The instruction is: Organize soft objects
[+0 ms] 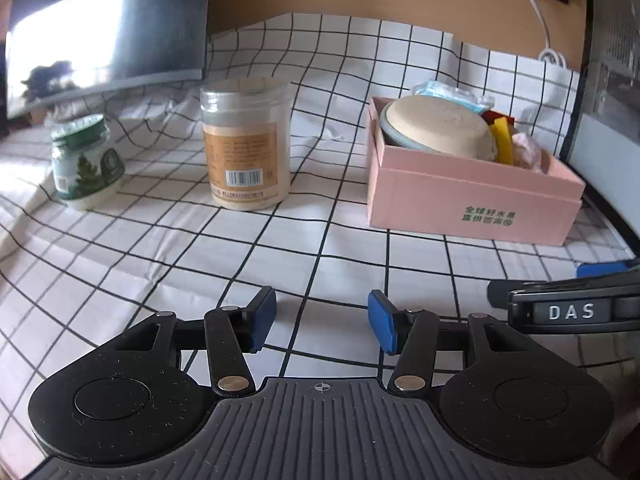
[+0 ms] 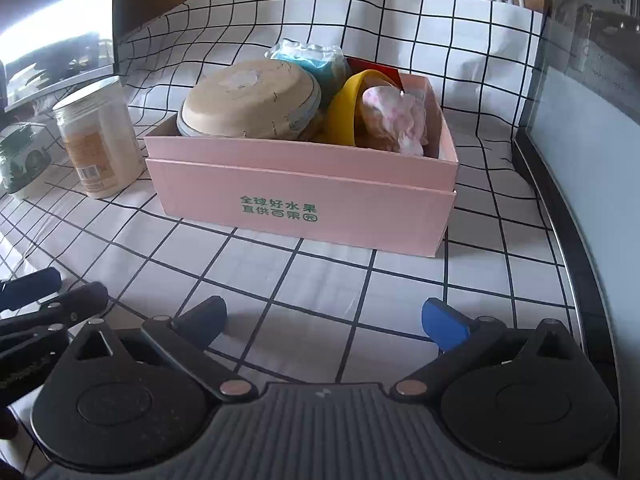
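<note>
Left gripper (image 1: 322,320): we see our jaws standing apart with nothing between the blue pads, only the checked cloth (image 1: 280,248) under the gap.
Right gripper (image 2: 324,324): we hold these jaws spread wide and empty; bare cloth lies between the pads here too.
Pink box (image 2: 304,196): straight ahead of the right jaws, resting on the cloth and apart from the pads; from the left jaws it lies ahead and off to the right. Green printed characters mark its near wall.
Soft objects: they are inside the box, and we see none on the cloth between either pair of jaws.
Beige round pad (image 2: 248,100): at the left end of the box as seen from the right jaws, tilted and rising above the rim.
Blue packet (image 2: 316,60): behind the beige pad, at the far side of the box.
Yellow strip (image 2: 346,108): curved, about the middle of the box, beside the beige pad.
Pink-and-white cloth bundle (image 2: 396,120): at the right end of the box, touching the yellow strip.
Clear jar (image 1: 246,144): upright, ahead and slightly left of the left jaws, well apart from the box.
Green-labelled jar (image 1: 86,160): upright, further left of the clear jar.
Neighbouring gripper: the right one's black body shows at the right edge of the left wrist view, just beside our left jaws.
</note>
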`<state>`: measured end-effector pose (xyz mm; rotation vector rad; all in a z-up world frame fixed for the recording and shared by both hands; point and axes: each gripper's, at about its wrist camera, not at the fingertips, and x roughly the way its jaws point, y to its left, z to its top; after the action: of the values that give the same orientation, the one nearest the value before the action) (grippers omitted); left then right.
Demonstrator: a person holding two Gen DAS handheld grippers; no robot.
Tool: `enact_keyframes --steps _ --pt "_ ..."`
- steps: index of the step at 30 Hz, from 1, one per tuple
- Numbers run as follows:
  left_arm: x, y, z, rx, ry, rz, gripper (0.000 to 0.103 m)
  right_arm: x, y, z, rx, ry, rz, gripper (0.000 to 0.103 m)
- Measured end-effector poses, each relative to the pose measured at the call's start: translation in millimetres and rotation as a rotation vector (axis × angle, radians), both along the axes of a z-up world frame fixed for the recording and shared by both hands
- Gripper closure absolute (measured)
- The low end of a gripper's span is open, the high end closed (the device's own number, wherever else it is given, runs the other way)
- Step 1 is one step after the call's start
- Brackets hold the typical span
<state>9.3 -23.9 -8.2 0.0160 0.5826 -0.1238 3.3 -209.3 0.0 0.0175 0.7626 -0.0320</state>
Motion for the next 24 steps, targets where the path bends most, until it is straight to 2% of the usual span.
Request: enact_keyframes --steps 4,13,24 --pt "1.4 -2.6 0.7 0.004 0.008 0.013 0.047 6.0 1.0 0.5 -0.002 -0.004 0.036 0.000" --pt "4.9 -10.4 0.8 0.006 0.012 0.039 0.047 7.2 4.2 -3.8 -0.003 -0.074 0.086 0.000" --pt "5.2 -10.6 0.8 0.005 0.012 0.038 0.047 8.6 3.6 -3.7 0.000 -0.075 0.087 0.000"
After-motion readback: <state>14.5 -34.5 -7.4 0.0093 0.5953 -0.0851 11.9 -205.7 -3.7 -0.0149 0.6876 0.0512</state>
